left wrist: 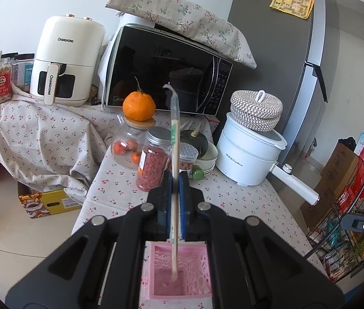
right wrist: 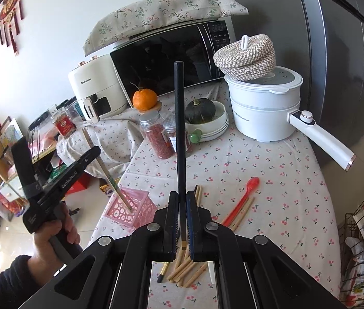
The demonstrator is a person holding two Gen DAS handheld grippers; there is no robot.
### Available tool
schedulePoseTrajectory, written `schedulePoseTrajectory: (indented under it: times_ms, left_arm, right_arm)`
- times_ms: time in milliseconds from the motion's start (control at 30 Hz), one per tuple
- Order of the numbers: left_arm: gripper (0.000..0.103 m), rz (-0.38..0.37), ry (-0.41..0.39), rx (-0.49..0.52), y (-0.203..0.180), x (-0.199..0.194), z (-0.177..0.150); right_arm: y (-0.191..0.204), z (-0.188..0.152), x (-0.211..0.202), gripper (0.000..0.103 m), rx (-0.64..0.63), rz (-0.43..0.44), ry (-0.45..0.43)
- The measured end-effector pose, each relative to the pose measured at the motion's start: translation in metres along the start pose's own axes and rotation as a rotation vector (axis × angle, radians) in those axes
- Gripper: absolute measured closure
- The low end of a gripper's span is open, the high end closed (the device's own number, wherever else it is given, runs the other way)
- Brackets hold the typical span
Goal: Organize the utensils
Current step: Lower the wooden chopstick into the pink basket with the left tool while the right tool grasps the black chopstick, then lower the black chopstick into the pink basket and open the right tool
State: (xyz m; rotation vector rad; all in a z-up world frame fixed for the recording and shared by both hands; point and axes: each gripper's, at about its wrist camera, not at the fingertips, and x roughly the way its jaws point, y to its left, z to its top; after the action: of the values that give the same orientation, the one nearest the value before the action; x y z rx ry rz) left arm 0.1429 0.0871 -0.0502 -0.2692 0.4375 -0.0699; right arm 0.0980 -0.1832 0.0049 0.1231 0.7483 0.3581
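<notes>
My left gripper (left wrist: 174,180) is shut on wrapped wooden chopsticks (left wrist: 174,139), held upright with their lower end inside the pink perforated basket (left wrist: 197,270) below. In the right wrist view the same chopsticks (right wrist: 104,172) lean into the basket (right wrist: 140,206) at the table's left edge, with the left gripper (right wrist: 97,152) on them. My right gripper (right wrist: 182,195) is shut on a black chopstick (right wrist: 179,128), held upright above the table. Several wooden chopsticks (right wrist: 187,267), another black chopstick (right wrist: 163,271) and a red spoon (right wrist: 243,195) lie on the cherry-print tablecloth (right wrist: 272,180).
At the table's back stand a goji jar (right wrist: 158,139), a jar topped with an orange (left wrist: 138,108), a bowl with a squash (right wrist: 202,113), a white pot (right wrist: 264,103), a microwave (left wrist: 166,72) and an air fryer (left wrist: 66,59). A wire rack (right wrist: 362,231) is right.
</notes>
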Motion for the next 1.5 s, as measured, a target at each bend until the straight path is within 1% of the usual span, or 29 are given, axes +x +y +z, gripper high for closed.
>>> schedulePoseTrajectory:
  times_ms: [67, 100, 133, 167, 200, 233, 267, 333, 400, 433, 500, 533, 567, 600, 667, 767, 900, 967, 1133, 1300, 1400, 1433, 1467, 1500]
  left_arm:
    - [0.097, 0.007, 0.022, -0.001, 0.002, 0.008, -0.002]
    - [0.087, 0.010, 0.049, -0.005, 0.004, 0.014, -0.004]
    - [0.079, 0.005, 0.103, -0.015, 0.007, 0.023, -0.005]
    - [0.069, 0.003, 0.148, -0.033, 0.009, 0.030, -0.007]
    - [0.066, 0.007, 0.172, -0.052, 0.012, 0.033, -0.009]
    - [0.066, 0.004, 0.189, -0.063, 0.013, 0.033, -0.011]
    - [0.063, 0.005, 0.202, -0.064, 0.013, 0.032, -0.012]
    - [0.056, 0.002, 0.230, -0.045, 0.009, 0.028, -0.011]
    - [0.042, 0.017, 0.249, -0.006, 0.004, 0.020, -0.010]
    - [0.038, 0.028, 0.257, 0.017, 0.001, 0.015, -0.009]
    - [0.026, 0.062, 0.276, 0.068, -0.002, 0.006, -0.008]
    - [0.022, 0.078, 0.285, 0.088, -0.002, 0.001, -0.009]
    - [0.016, 0.095, 0.296, 0.102, -0.003, -0.005, -0.010]
    - [0.014, 0.109, 0.306, 0.109, -0.002, -0.008, -0.010]
    - [0.013, 0.130, 0.330, 0.101, 0.001, -0.014, -0.011]
    - [0.012, 0.135, 0.391, 0.090, 0.007, -0.020, -0.016]
    - [0.012, 0.136, 0.450, 0.061, 0.017, -0.022, -0.024]
    - [0.012, 0.114, 0.482, 0.068, 0.018, -0.022, -0.028]
    - [0.012, 0.090, 0.523, 0.089, 0.017, -0.021, -0.039]
    - [0.012, 0.080, 0.546, 0.106, 0.013, -0.020, -0.045]
    - [0.012, 0.075, 0.544, 0.112, 0.010, -0.020, -0.045]
    - [0.012, 0.073, 0.543, 0.114, 0.009, -0.020, -0.045]
    - [0.012, 0.071, 0.542, 0.116, 0.008, -0.021, -0.045]
    - [0.012, 0.069, 0.542, 0.117, 0.008, -0.020, -0.045]
  right_arm:
    - [0.005, 0.003, -0.004, 0.097, -0.006, 0.012, -0.010]
    - [0.008, 0.005, -0.006, 0.097, -0.010, 0.017, -0.016]
    - [0.010, 0.006, -0.008, 0.097, -0.013, 0.022, -0.022]
    - [0.013, 0.008, -0.009, 0.097, -0.014, 0.029, -0.026]
    - [0.015, 0.009, -0.010, 0.097, -0.013, 0.036, -0.032]
    - [0.018, 0.011, -0.011, 0.097, -0.011, 0.042, -0.037]
    - [0.020, 0.012, -0.012, 0.097, -0.008, 0.049, -0.042]
    - [0.024, 0.016, -0.012, 0.097, -0.003, 0.063, -0.052]
    - [0.029, 0.019, -0.013, 0.097, 0.003, 0.078, -0.065]
    - [0.031, 0.021, -0.014, 0.097, 0.006, 0.087, -0.072]
    - [0.036, 0.024, -0.014, 0.097, 0.014, 0.105, -0.083]
    - [0.039, 0.026, -0.014, 0.097, 0.018, 0.114, -0.088]
    - [0.041, 0.027, -0.013, 0.097, 0.023, 0.123, -0.093]
    - [0.043, 0.029, -0.012, 0.097, 0.028, 0.130, -0.099]
    - [0.047, 0.031, -0.008, 0.097, 0.035, 0.142, -0.111]
    - [0.052, 0.033, 0.002, 0.097, 0.047, 0.154, -0.126]
    - [0.055, 0.032, 0.025, 0.097, 0.068, 0.164, -0.116]
    - [0.054, 0.030, 0.041, 0.097, 0.078, 0.161, -0.094]
    - [0.052, 0.023, 0.084, 0.097, 0.096, 0.150, -0.010]
    - [0.048, 0.017, 0.112, 0.097, 0.119, 0.161, 0.047]
    - [0.048, 0.014, 0.119, 0.094, 0.109, 0.194, 0.060]
    - [0.048, 0.013, 0.119, 0.092, 0.103, 0.191, 0.062]
    - [0.048, 0.014, 0.117, 0.086, 0.099, 0.190, 0.063]
    - [0.047, 0.014, 0.115, 0.082, 0.101, 0.195, 0.061]
